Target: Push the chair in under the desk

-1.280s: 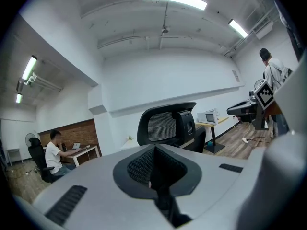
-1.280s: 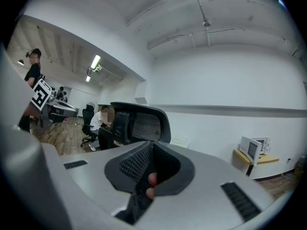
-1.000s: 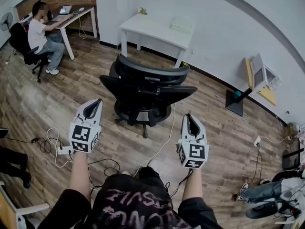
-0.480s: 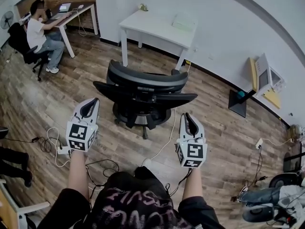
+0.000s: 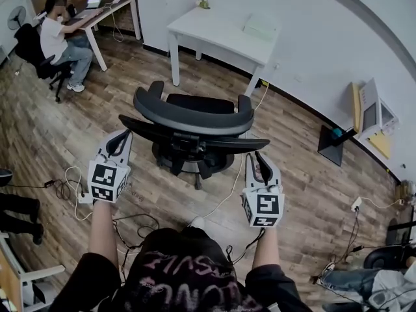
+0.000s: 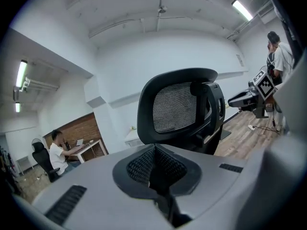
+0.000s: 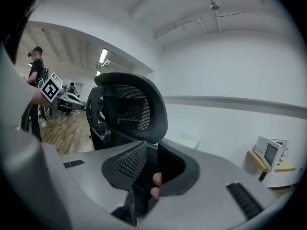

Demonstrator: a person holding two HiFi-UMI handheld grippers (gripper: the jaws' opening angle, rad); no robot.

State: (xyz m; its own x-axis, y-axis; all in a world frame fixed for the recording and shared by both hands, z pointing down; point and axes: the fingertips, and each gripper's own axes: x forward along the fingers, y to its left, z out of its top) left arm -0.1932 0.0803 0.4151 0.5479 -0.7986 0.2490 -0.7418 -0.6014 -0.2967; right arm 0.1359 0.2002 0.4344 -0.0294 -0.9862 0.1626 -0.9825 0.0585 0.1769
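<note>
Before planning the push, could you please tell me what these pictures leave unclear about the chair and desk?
Chair base: head view, mostly hidden under its own back and seat.
Space under the desk: head view, covered by the desktop.
Small object on the desk's far corner: head view, too small to identify.

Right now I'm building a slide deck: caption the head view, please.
Behind the black office chair facing the white desk: left gripper shut, right gripper opening, empty.
</note>
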